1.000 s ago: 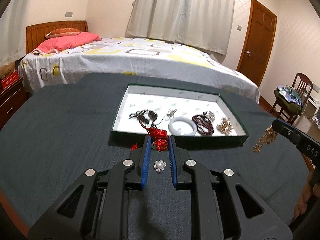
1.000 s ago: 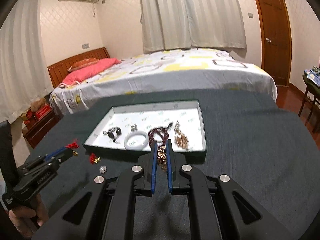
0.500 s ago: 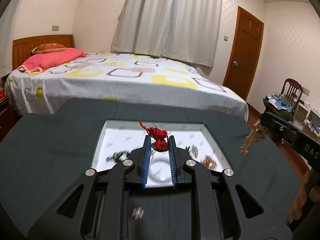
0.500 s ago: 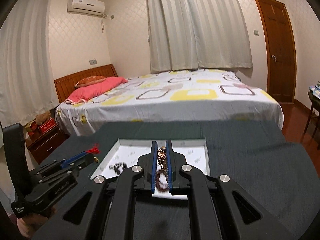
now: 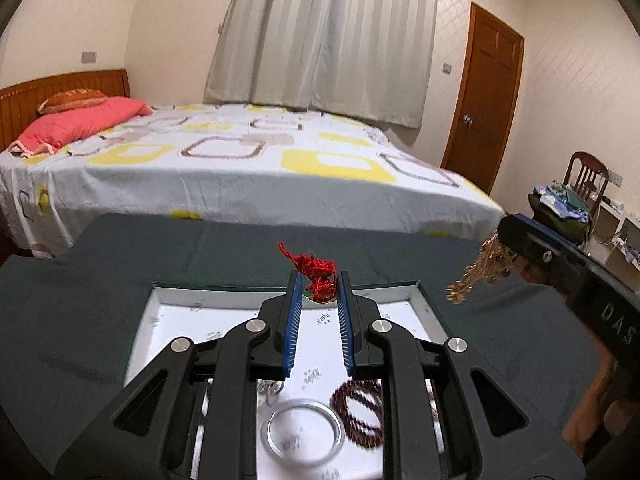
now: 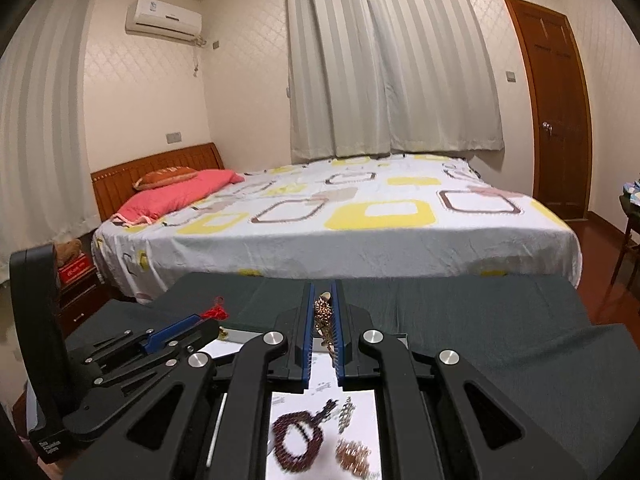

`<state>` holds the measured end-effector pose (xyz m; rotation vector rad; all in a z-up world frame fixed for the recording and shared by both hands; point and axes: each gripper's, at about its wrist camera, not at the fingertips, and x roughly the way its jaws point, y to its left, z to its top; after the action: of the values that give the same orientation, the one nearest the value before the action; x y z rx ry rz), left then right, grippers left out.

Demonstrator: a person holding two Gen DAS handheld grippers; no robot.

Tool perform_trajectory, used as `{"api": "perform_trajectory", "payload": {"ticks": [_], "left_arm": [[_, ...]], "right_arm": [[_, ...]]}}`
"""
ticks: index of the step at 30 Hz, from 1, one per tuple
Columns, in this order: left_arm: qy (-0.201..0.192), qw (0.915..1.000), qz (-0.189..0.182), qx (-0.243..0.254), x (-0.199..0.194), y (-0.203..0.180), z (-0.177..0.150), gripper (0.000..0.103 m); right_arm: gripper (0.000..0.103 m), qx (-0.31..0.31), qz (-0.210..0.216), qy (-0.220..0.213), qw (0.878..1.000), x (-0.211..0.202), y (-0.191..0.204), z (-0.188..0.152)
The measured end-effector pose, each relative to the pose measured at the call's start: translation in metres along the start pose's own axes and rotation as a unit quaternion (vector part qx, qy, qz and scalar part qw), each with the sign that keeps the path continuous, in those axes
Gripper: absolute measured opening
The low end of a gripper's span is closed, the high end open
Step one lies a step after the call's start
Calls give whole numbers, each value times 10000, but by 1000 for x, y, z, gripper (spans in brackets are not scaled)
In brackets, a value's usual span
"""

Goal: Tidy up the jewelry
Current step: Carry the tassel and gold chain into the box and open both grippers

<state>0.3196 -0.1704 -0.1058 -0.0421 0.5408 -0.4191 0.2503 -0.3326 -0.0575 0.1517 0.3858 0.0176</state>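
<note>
1. Tray (image 5: 144,332) lies directly under both my grippers, its white floor showing between and below the fingers in each wrist view, so whatever I let go falls straight down into it rather than off to a side.
2. Left gripper (image 5: 318,292) is clamped on one red knotted cord (image 5: 316,274). The knot bunches at the fingertips and pokes up past them, above the far half of the tray.
3. Right gripper (image 6: 323,320) is clamped on one gold chain piece (image 6: 325,320). It hangs with its long axis running along the fingers, top at the tips and tail trailing back toward me. From the left wrist view I see it dangling over the tray's far right corner.
4. The left gripper seems more centred over the tray floor, so I judge it the better placed to release first. The right one sits nearer the right wall.
5. Nearest me on the tray floor, I count one pale bangle (image 5: 302,436), one dark red bead bracelet (image 5: 360,408) right of it, one small silver piece (image 6: 346,414) and one gold cluster (image 6: 354,456). A darker item left of the bangle is blurred, so I cannot name it.
6. Beyond the tray the dark cloth (image 5: 80,320) runs far to one bed (image 5: 240,160).
</note>
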Motion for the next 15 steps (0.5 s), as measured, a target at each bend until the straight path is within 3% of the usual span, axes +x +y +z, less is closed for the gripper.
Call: {"api": "perform_trajectory", "payload": {"ticks": [8,15], "left_arm": [[744,9972,65,-99,72,8,-6,18],[1361,9904,216,-148,103,13,-18,18]], "right_arm": [[9,153,-171,722,9971,66,-20,-22],[9,235,-295,1371,9898,92,-27,-36]]}}
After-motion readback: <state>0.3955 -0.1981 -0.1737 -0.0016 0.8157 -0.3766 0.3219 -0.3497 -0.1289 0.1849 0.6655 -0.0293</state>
